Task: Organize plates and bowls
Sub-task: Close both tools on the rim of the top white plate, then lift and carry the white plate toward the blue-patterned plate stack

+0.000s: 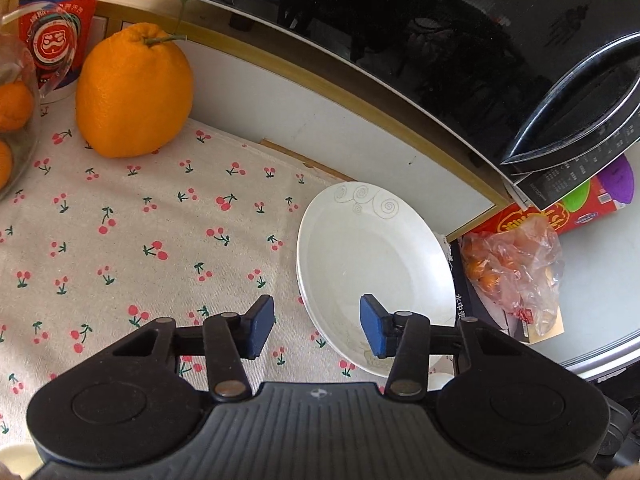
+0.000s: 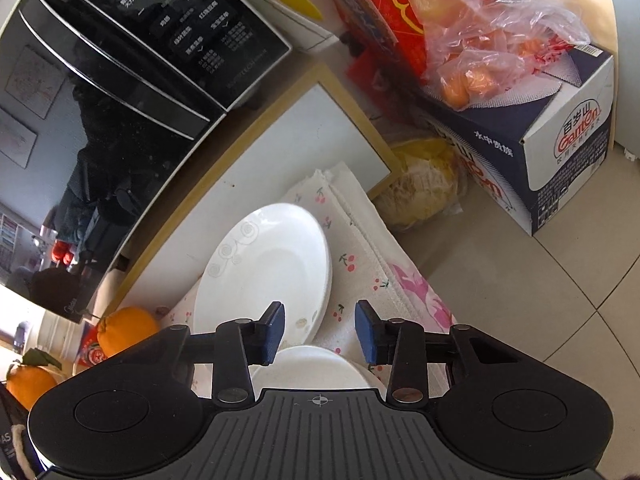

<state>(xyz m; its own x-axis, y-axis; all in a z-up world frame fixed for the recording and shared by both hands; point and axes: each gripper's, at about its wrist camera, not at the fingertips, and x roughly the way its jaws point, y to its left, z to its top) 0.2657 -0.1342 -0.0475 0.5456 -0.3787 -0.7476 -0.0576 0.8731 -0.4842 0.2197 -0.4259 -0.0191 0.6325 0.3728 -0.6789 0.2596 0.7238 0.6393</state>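
Note:
White plates with a swirl pattern [image 1: 372,256] lie stacked on the cherry-print cloth [image 1: 160,240] near the table's right edge. My left gripper [image 1: 318,328] is open and empty, its fingers straddling the stack's near-left rim from above. In the right wrist view the same plate stack [image 2: 268,268] lies ahead-left. My right gripper [image 2: 320,332] is open and empty, above the gap between the plates and a white bowl [image 2: 316,368] that lies just below its fingers, partly hidden by the gripper body.
A large orange [image 1: 134,92], a printed cup [image 1: 56,20] and a glass jar of oranges [image 1: 12,120] stand at the left. A black microwave [image 1: 440,40] stands behind. A box [image 2: 540,148] with a bag of fruit [image 2: 492,32] sits on the floor, right of the table.

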